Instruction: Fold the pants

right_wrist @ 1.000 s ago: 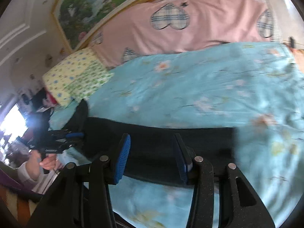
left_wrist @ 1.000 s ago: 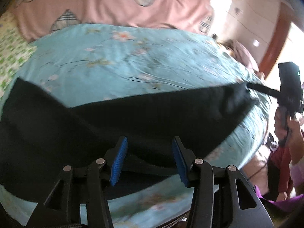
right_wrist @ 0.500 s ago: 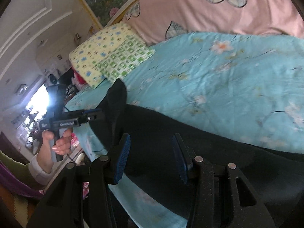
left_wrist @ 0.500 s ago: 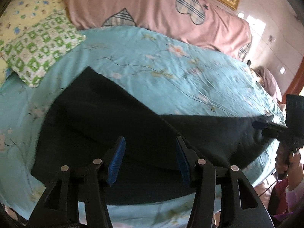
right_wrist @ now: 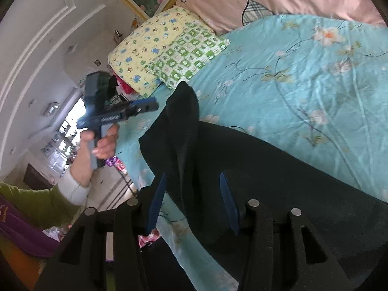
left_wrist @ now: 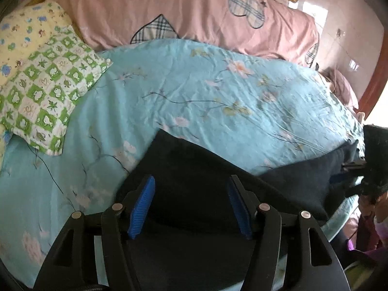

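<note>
Pillows [left_wrist: 46, 92] beyond pants [left_wrist: 194, 181], bedspread [left_wrist: 218, 97] otherwise bare.

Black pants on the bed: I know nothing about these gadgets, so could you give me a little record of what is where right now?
Garment: black pants, lying along the near edge of the blue flowered sheet, one end humped up.
Left gripper: fingers apart, just been opening, above the pants, gripping nothing.
Right gripper: fingers either side of a fold of the pants; whether they pinch it is unclear.
Pillows: green checked pillow on the sheet, apart from the pants.
Behind: pink quilt.
</note>
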The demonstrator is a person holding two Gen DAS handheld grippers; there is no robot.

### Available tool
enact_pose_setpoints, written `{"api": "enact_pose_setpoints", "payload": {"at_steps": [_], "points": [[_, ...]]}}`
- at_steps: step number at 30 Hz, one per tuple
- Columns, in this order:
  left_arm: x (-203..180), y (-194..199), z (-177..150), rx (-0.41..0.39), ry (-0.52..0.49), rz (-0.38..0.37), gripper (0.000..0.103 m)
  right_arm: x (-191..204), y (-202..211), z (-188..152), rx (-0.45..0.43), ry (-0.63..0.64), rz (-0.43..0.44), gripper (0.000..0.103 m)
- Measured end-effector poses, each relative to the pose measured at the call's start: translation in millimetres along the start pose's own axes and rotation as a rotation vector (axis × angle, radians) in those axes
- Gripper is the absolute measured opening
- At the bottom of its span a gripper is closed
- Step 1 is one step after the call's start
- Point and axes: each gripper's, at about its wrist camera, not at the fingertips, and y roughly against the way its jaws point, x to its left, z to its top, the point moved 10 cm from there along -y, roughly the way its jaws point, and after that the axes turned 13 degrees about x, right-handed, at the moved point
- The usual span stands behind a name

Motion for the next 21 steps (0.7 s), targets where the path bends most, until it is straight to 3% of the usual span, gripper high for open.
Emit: {"api": "enact_pose_setpoints", "payload": {"at_steps": [4, 6, 9, 14, 21], "points": [[31, -16, 18, 0.047, 0.027, -0.030, 0.065, 3, -17, 7, 0.036, -0.007, 0.025, 0.048], [34, -26, 23, 0.090, 0.004, -0.107, 0.074, 6, -26, 9, 0.055, -0.009, 0.036, 0.048], [38, -44, 27, 0.147, -0.025, -0.178, 0.075, 7, -40, 14, 0.084, -0.010, 0.049, 0.048], [45, -66, 32, 0.199, 0.001, -0.209, 0.075, 9, -60, 20, 0.126, -0.018, 0.070, 0.048], [36, -73, 31, 0.213, -0.020, -0.236, 0.075, 14, -86, 26, 0.161, -0.016, 0.056, 0.048]]}}
